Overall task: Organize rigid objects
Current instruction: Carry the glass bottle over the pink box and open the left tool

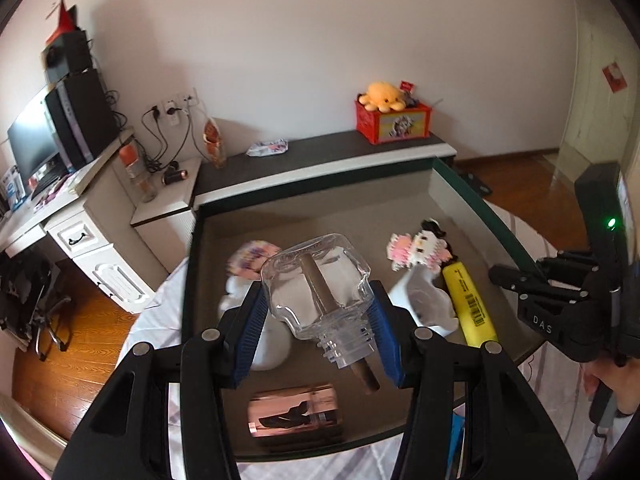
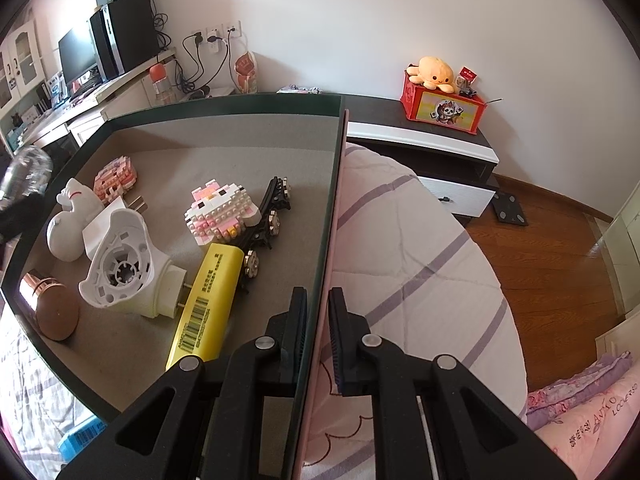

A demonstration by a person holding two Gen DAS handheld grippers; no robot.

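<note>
My left gripper (image 1: pixel 318 320) is shut on a clear glass bottle (image 1: pixel 316 276) with a brown stick through it, held above the dark-rimmed box (image 1: pixel 460 192). My right gripper (image 2: pixel 318 332) is shut on the box's right wall (image 2: pixel 334 184). In the box lie a yellow highlighter (image 2: pixel 208 300), a white plug adapter (image 2: pixel 124 268), a pink-and-white brick cat (image 2: pixel 220 212), a black hair clip (image 2: pixel 272 220), a white figurine (image 2: pixel 68 224), a pink brick figure (image 2: pixel 116 178) and a rose-gold cylinder (image 1: pixel 294 414).
The box rests on a quilted bed cover (image 2: pixel 420 264). A dark shelf holds a red box with an orange plush octopus (image 2: pixel 436 72). A white desk with a monitor (image 1: pixel 32 144) stands at the left. Wooden floor (image 2: pixel 552 248) lies to the right.
</note>
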